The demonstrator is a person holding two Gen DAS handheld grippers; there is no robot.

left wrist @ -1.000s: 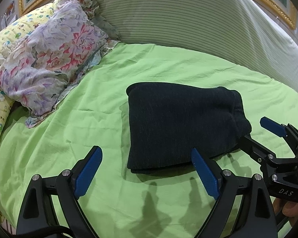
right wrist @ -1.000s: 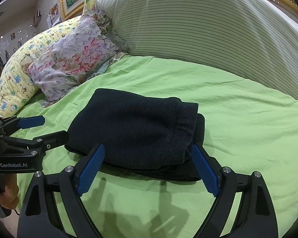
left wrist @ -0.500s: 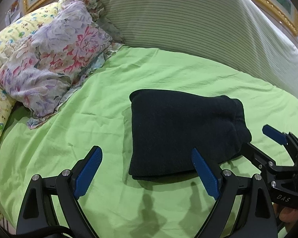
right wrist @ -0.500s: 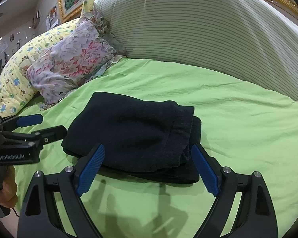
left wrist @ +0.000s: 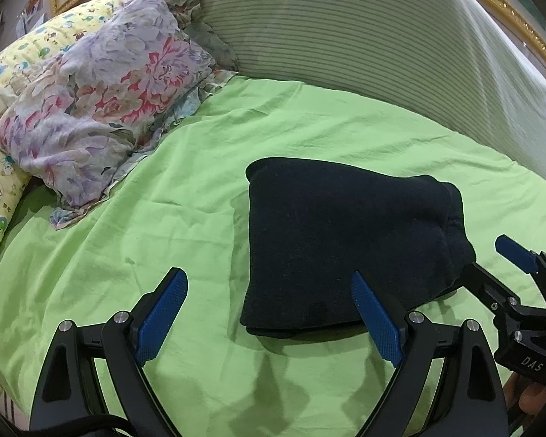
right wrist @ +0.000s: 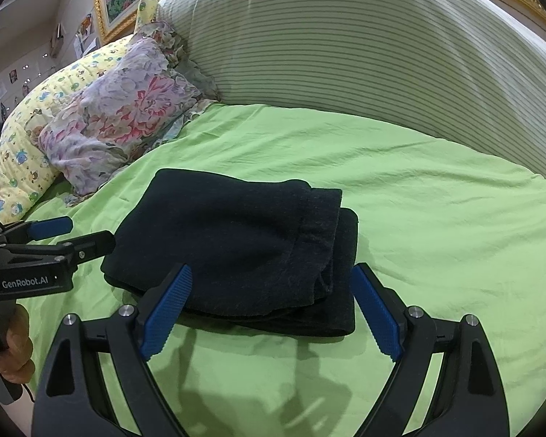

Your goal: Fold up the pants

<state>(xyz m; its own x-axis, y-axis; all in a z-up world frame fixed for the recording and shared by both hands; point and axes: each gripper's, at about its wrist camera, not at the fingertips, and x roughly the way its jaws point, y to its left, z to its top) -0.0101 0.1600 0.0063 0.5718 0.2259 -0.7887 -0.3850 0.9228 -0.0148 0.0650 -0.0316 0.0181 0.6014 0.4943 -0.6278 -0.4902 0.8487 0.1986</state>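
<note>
The dark navy pants [left wrist: 345, 240] lie folded into a compact stack on the green bed sheet [left wrist: 163, 247]; they also show in the right wrist view [right wrist: 244, 251]. My left gripper [left wrist: 269, 313] is open and empty, held just in front of the stack's near left corner. My right gripper [right wrist: 269, 309] is open and empty, held above the stack's near edge. Each gripper shows in the other's view, the right gripper [left wrist: 491, 266] at the stack's right end and the left gripper [right wrist: 72, 235] at its left end, both apart from the cloth.
A floral pillow [left wrist: 102, 105] and a yellow cartoon-print pillow [left wrist: 3, 167] lie at the back left. A striped green-white bolster [left wrist: 364, 32] runs along the back of the bed. Gold picture frames [right wrist: 127, 3] hang on the wall behind.
Both grippers have drawn back and up a little from the folded pants, which now sit lower in both views. The pants have not moved. Both grippers stay open.
</note>
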